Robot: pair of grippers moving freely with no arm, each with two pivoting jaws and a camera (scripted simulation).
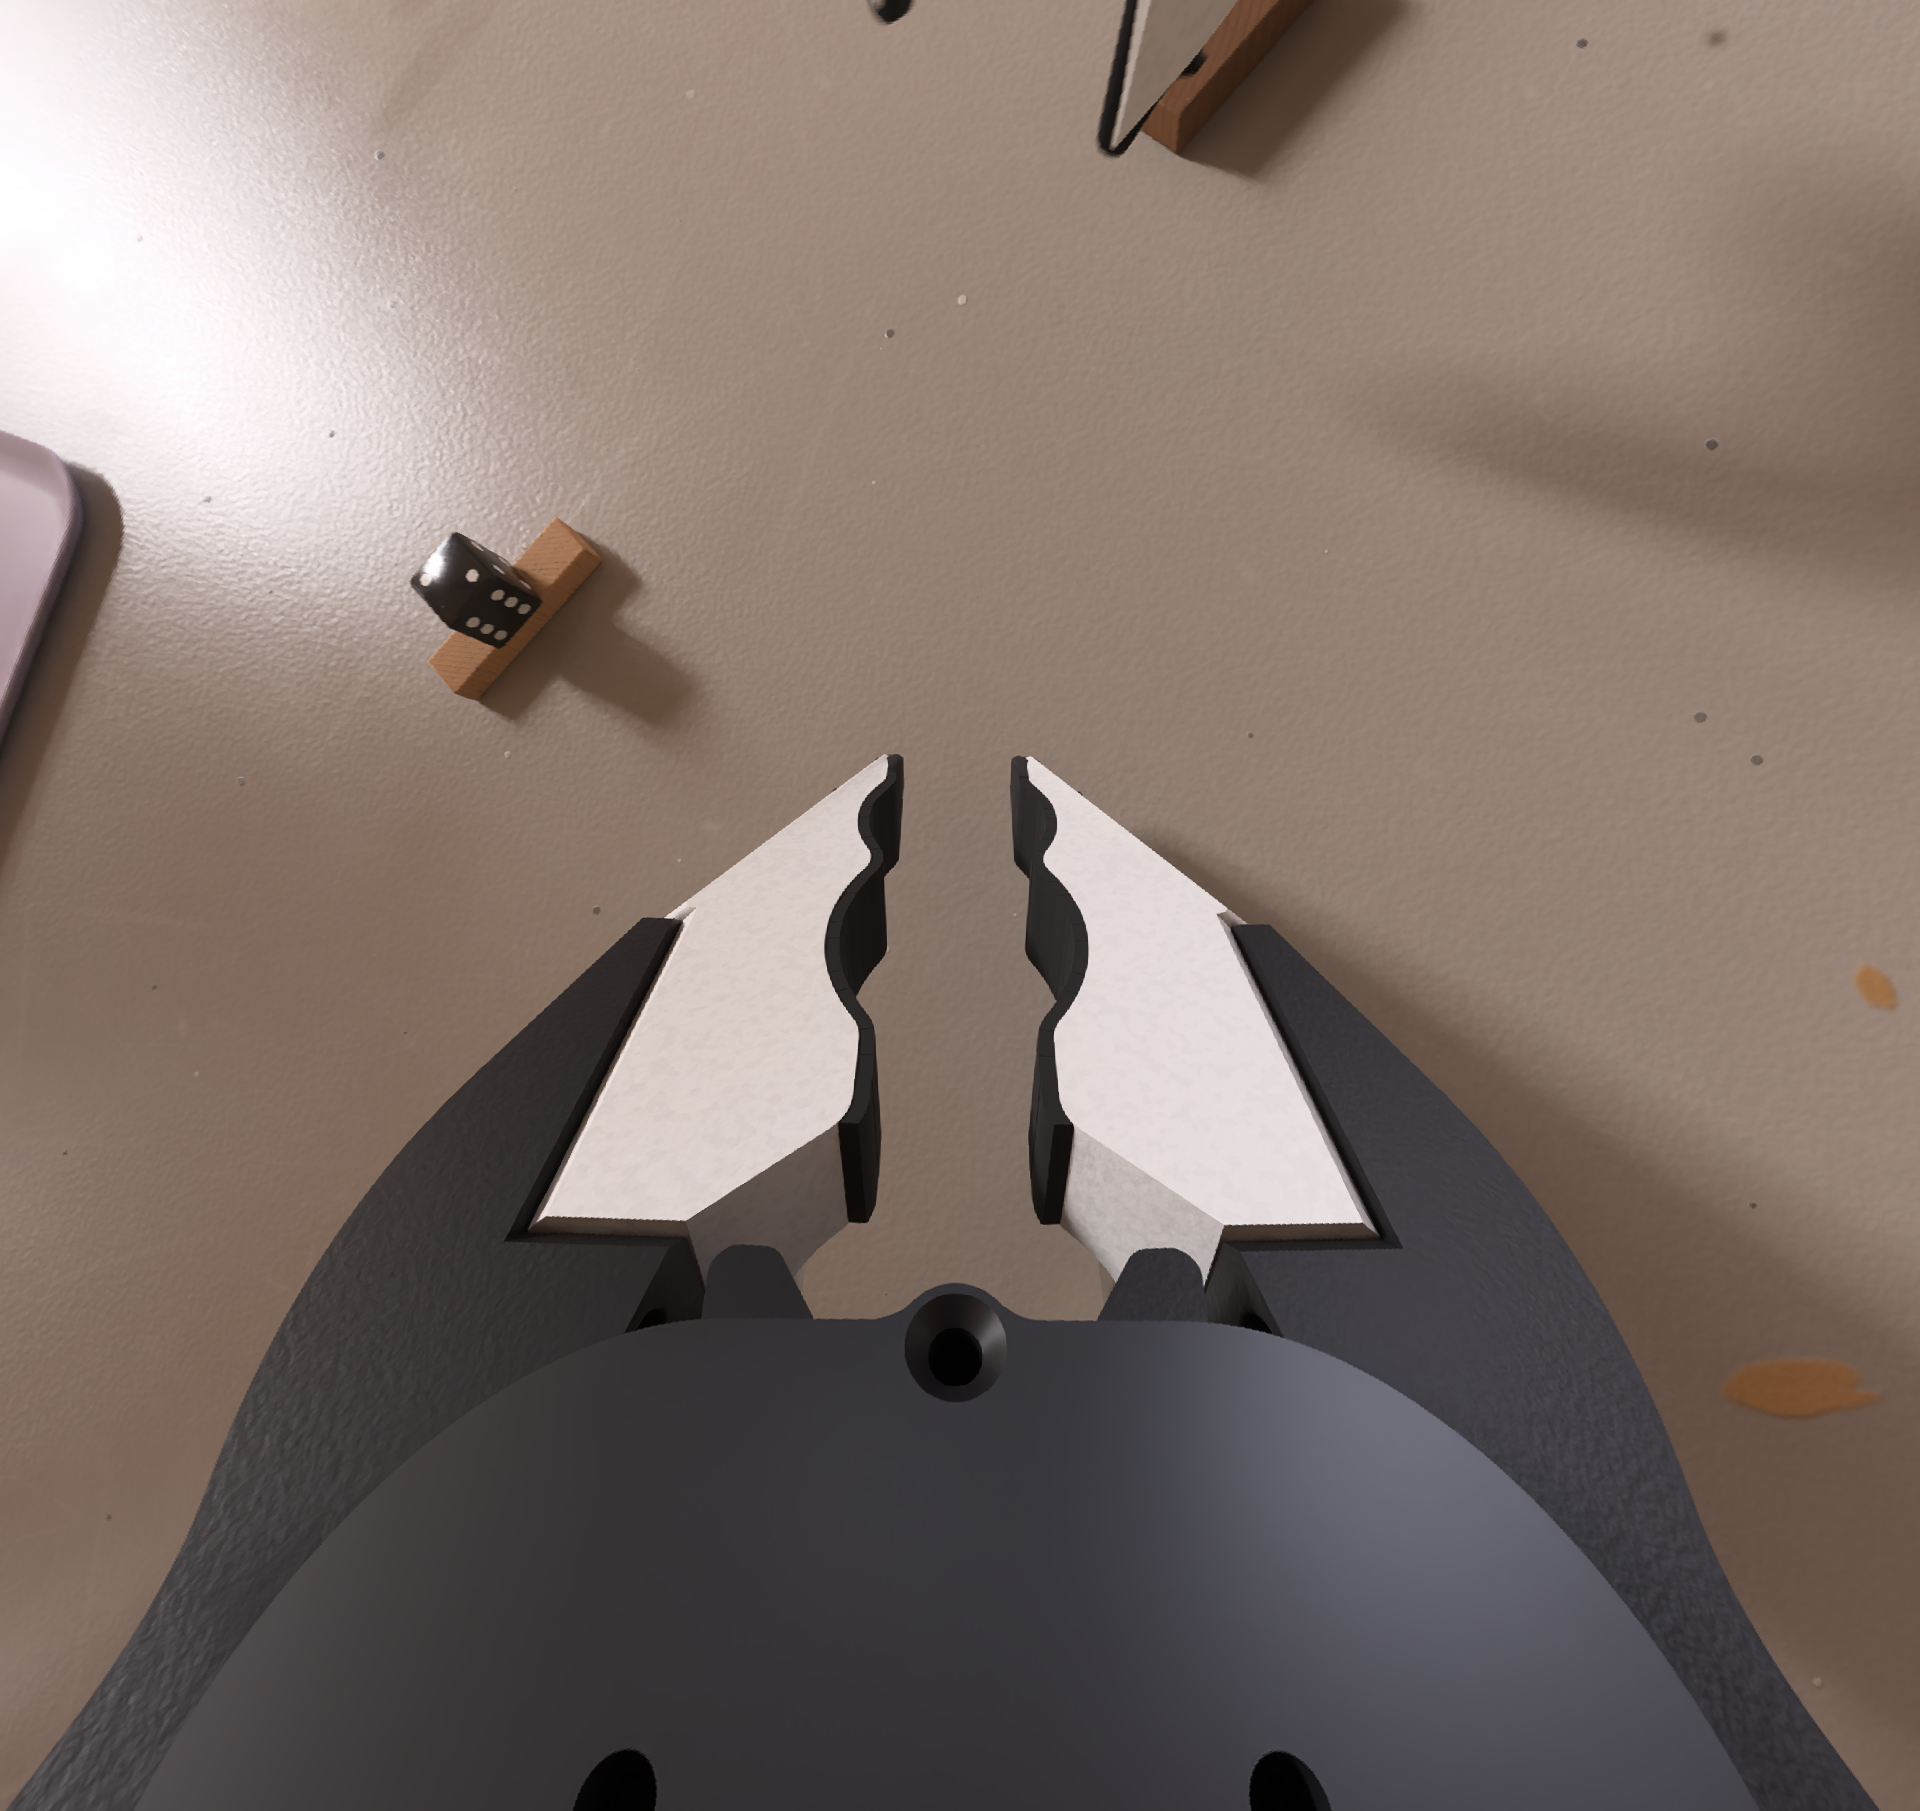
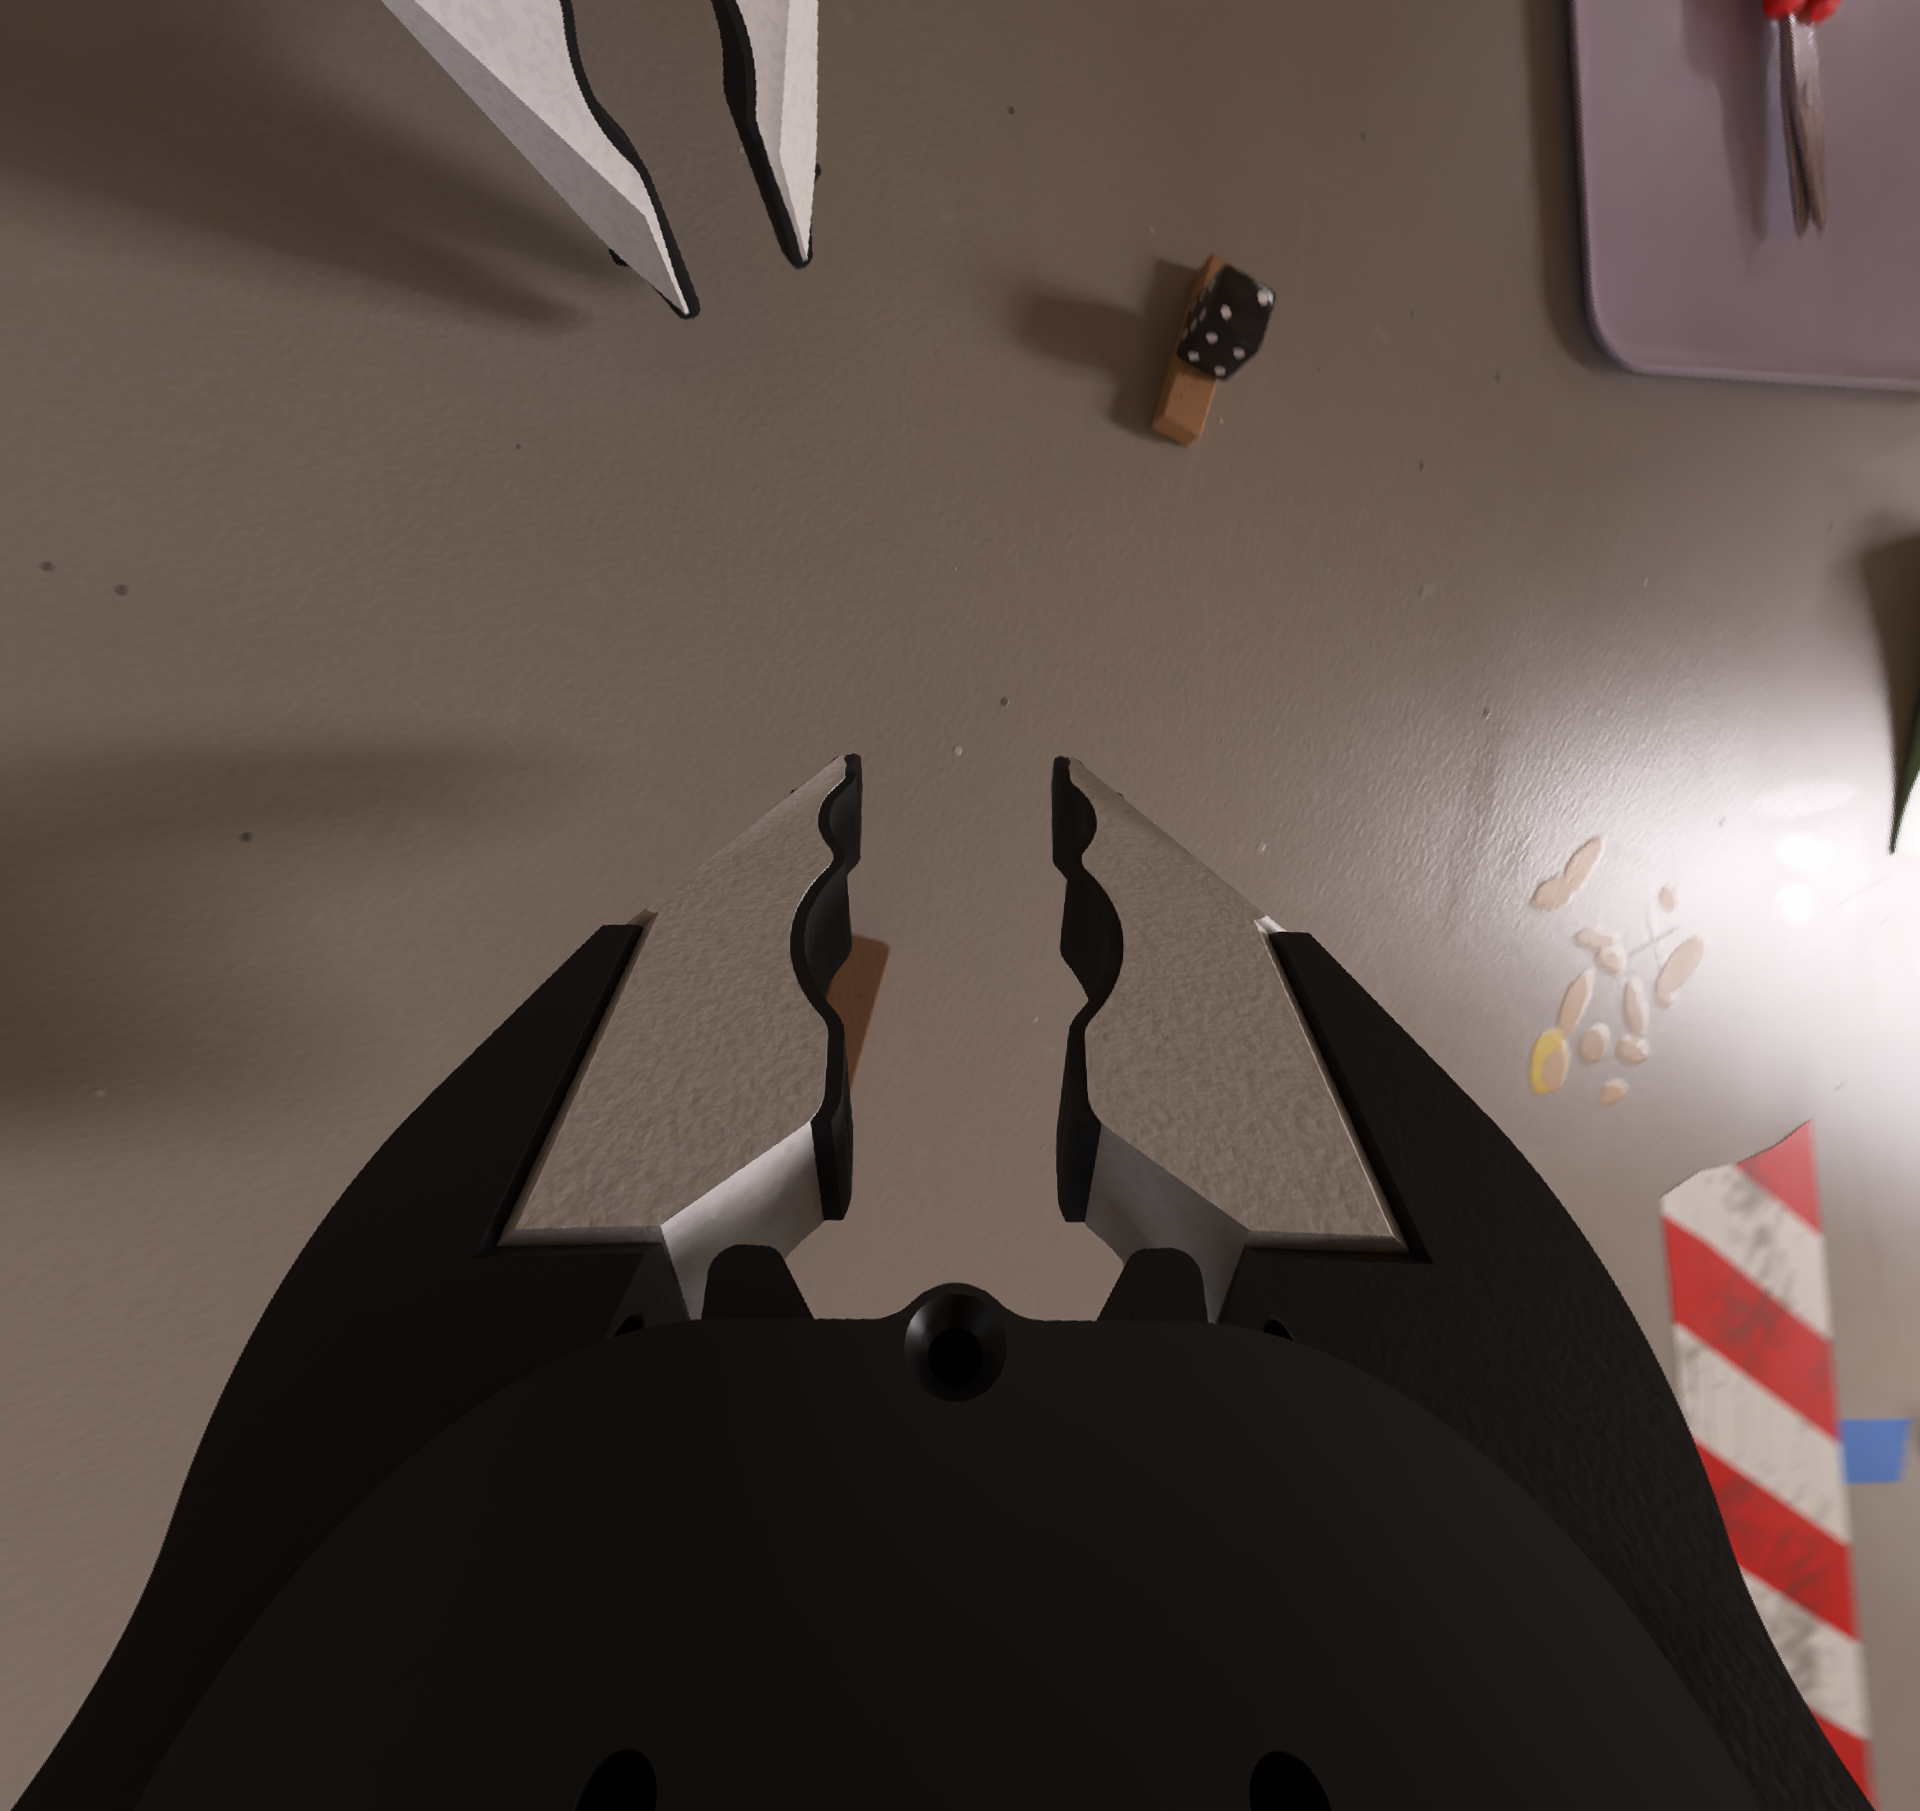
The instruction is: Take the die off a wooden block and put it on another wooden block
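Black die (image 1: 475, 589) sits on the small wooden block (image 1: 516, 608) on the tabletop (image 1: 1039, 462), ahead-left of the left tool (image 1: 957, 766), which is spread and holding nothing. Right tool (image 2: 956, 766) also spread, empty, over the second wooden block (image 1: 1252, 36), which its fingers partly hide. Grey tray (image 2: 1662, 203) with a red-handled implement (image 2: 1797, 47) lies just beyond the die.
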